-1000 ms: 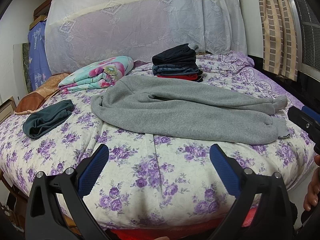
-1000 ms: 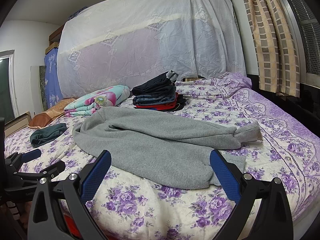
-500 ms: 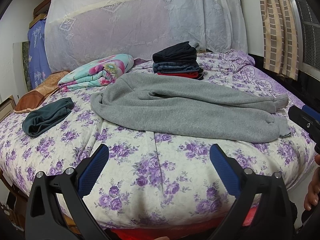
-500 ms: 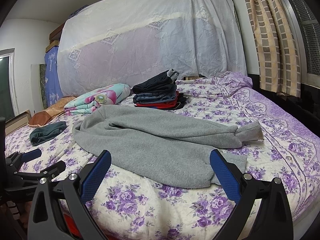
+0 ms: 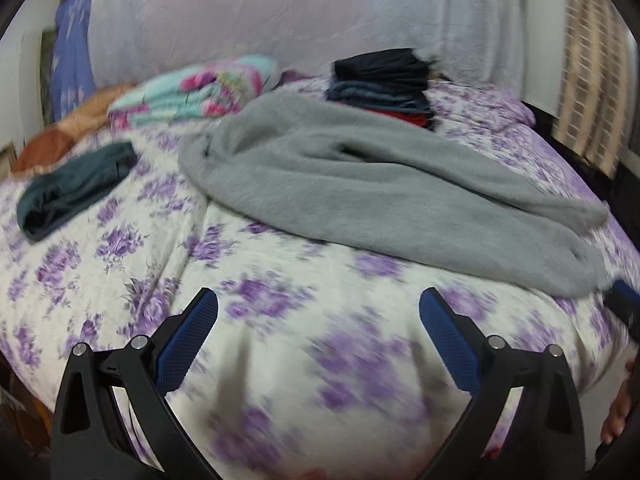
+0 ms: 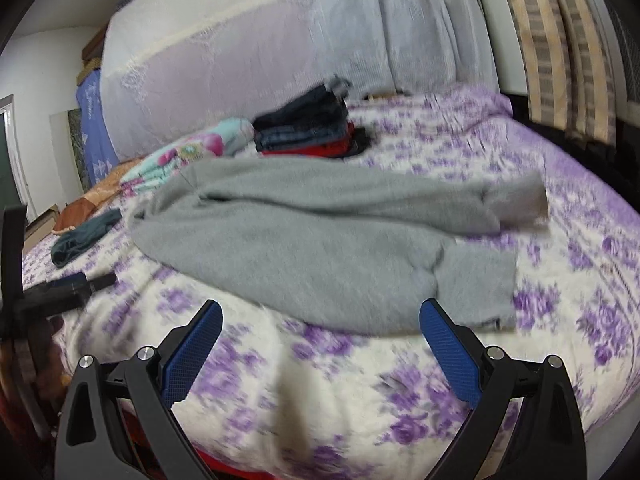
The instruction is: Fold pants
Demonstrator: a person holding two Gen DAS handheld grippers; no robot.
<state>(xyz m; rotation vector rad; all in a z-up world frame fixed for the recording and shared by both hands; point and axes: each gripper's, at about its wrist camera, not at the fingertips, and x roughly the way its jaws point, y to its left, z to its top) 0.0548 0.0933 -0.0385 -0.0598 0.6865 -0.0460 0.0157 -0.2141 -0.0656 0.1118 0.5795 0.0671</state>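
Grey sweatpants [image 5: 360, 184] [image 6: 320, 240] lie unfolded across the bed, waist to the left and both leg cuffs to the right. My left gripper [image 5: 318, 340] is open over the floral bedspread, short of the pants' near edge, with nothing between its blue pads. My right gripper [image 6: 320, 344] is open too, just in front of the nearer leg's cuff [image 6: 476, 292], its right finger close to the cuff edge. The left gripper [image 6: 80, 282] shows at the left edge of the right wrist view. Both views are motion-blurred.
A stack of folded dark, blue and red clothes [image 5: 380, 84] [image 6: 308, 128] sits behind the pants. A dark green garment [image 5: 72, 196] and a folded colourful blanket [image 5: 196, 92] lie at the left. A covered headboard [image 5: 300, 12] stands behind; curtains [image 6: 560, 48] hang at right.
Both grippers have moved forward and lower over the bed toward the pants, which now look larger and closer. The pants themselves have not moved. Both grippers stay open.
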